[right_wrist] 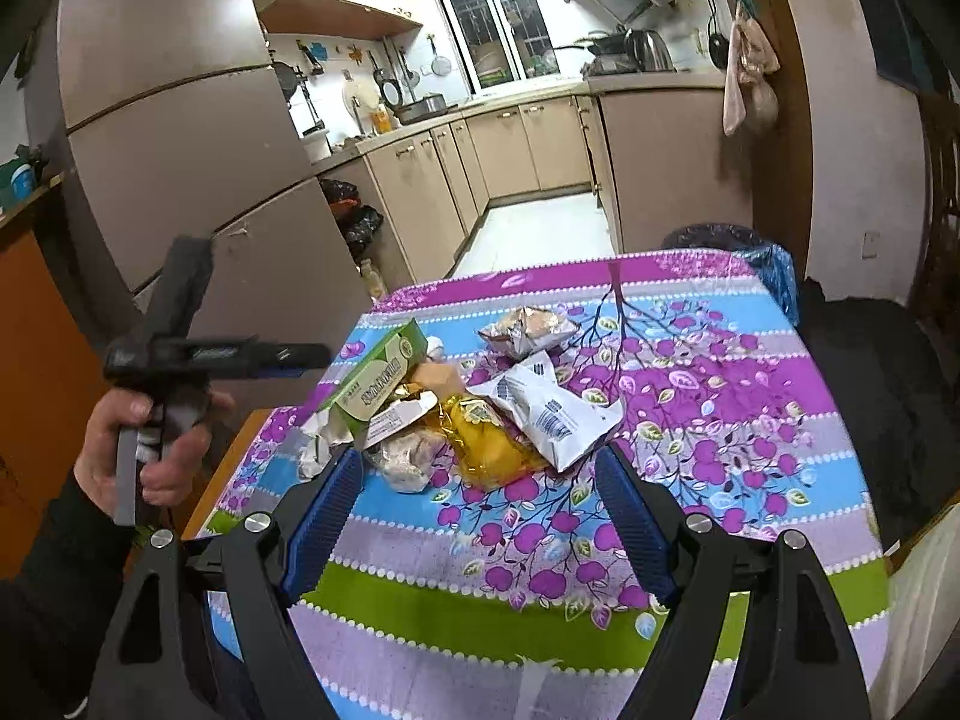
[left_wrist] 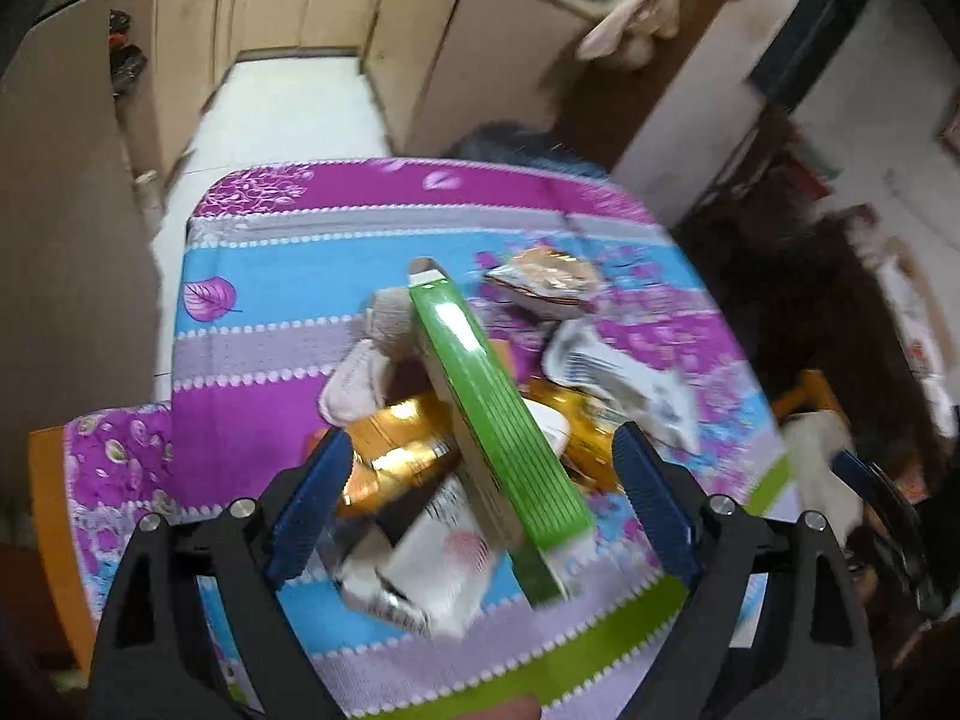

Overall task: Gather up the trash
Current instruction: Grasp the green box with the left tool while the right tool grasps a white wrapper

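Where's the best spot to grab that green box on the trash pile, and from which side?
Probably the green box at its near end, jaws closing across its narrow width from above. It is long and slim, tilted on the pile with that end raised between the open left gripper fingers. Its far end lies among the wrappers.

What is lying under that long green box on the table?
The green box rests tilted on a heap of trash: a gold foil wrapper and a torn white carton show beneath it. Whatever lies directly under its middle is covered.
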The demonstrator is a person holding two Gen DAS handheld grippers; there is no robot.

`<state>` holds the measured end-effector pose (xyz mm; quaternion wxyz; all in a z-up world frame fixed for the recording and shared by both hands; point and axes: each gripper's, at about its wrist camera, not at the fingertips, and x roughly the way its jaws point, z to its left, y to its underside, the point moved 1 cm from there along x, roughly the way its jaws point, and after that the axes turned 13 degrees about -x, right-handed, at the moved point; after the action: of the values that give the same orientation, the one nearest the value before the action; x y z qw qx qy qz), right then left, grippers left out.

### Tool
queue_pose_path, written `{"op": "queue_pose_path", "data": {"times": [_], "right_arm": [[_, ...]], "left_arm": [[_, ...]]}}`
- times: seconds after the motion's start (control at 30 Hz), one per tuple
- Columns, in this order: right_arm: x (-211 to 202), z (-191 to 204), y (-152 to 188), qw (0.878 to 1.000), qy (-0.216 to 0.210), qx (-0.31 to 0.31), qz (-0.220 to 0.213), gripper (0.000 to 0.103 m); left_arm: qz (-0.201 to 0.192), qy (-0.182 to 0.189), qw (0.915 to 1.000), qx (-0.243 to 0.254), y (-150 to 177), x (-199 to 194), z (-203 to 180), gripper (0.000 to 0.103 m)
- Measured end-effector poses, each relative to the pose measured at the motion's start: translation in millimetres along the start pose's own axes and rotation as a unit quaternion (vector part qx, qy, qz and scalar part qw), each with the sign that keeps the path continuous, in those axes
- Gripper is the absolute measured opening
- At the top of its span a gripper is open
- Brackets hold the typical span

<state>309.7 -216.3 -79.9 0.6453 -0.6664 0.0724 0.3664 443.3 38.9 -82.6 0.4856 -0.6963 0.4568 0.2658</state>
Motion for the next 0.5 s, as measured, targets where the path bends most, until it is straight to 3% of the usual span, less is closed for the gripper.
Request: {"op": "queue_pose_path", "data": {"times": [0.23, 0.37, 0.43, 0.5], "right_arm": [[43, -20, -5, 0.997, 0.014, -0.043, 0.055, 0.080], [79, -34, -20, 0.991, 0.007, -0.093, 0.100, 0.078], [97, -38, -27, 0.987, -0.020, -0.106, 0.119, 0.073], [114, -39, -33, 0.982, -0.042, -0.125, 0.135, 0.072]], "left_arm": [[0.029, -0.085, 0.9954, 0.033, -3, 34, -20, 0.084], [0.043, -0.093, 0.9943, 0.026, -1, 43, -13, 0.046], [0.047, -0.088, 0.9947, 0.025, -1, 46, -11, 0.034], [0.051, -0.087, 0.9943, 0.034, 3, 48, -11, 0.029]]}}
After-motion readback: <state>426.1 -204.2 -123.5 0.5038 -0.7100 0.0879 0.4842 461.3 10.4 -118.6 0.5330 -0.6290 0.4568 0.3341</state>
